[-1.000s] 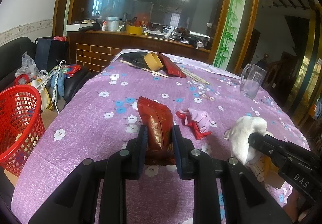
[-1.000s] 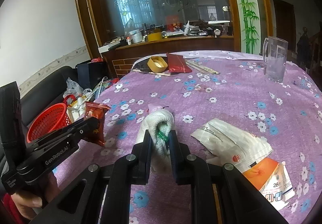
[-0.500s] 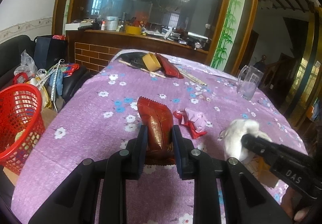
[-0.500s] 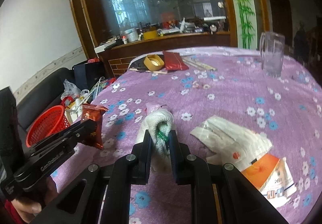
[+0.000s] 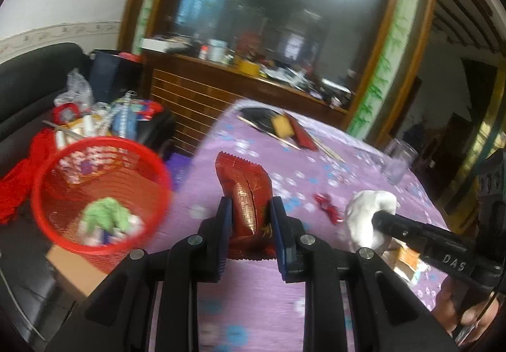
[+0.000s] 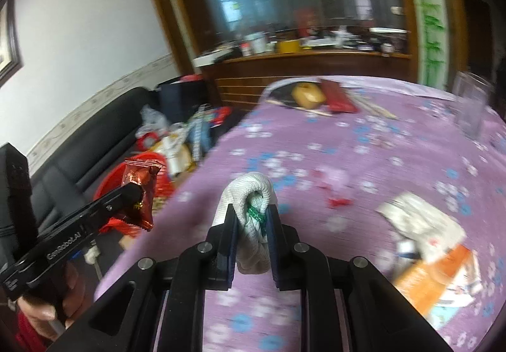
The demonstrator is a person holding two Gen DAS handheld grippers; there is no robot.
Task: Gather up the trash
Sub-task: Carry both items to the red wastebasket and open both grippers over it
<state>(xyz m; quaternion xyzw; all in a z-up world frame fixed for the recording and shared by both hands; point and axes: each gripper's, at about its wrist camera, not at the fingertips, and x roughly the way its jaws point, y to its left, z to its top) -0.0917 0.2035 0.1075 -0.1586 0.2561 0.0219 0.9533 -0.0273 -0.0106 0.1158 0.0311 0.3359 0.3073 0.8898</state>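
My left gripper point(image 5: 249, 209) is shut on a dark red foil snack wrapper point(image 5: 245, 190), lifted off the purple flowered tablecloth point(image 5: 253, 304) near its left edge. The red mesh basket point(image 5: 101, 197), with green and white scraps inside, stands just left of it, beside the table. My right gripper point(image 6: 251, 216) is shut on a crumpled white wad with a green band point(image 6: 253, 200), held above the cloth. In the right wrist view the left gripper point(image 6: 131, 193) and its wrapper point(image 6: 140, 190) hang over the basket's rim point(image 6: 110, 184).
On the cloth lie a small red scrap point(image 5: 327, 206), a white and orange packet point(image 6: 433, 257), a glass mug point(image 6: 471, 105), a tape roll point(image 6: 308, 94) and a red pouch point(image 6: 338, 95). A black sofa point(image 5: 28, 89) heaped with bags stands at the left.
Both grippers have risen and swung left, towards the table edge. The red basket now sits much nearer the left gripper. Each grip is unchanged.
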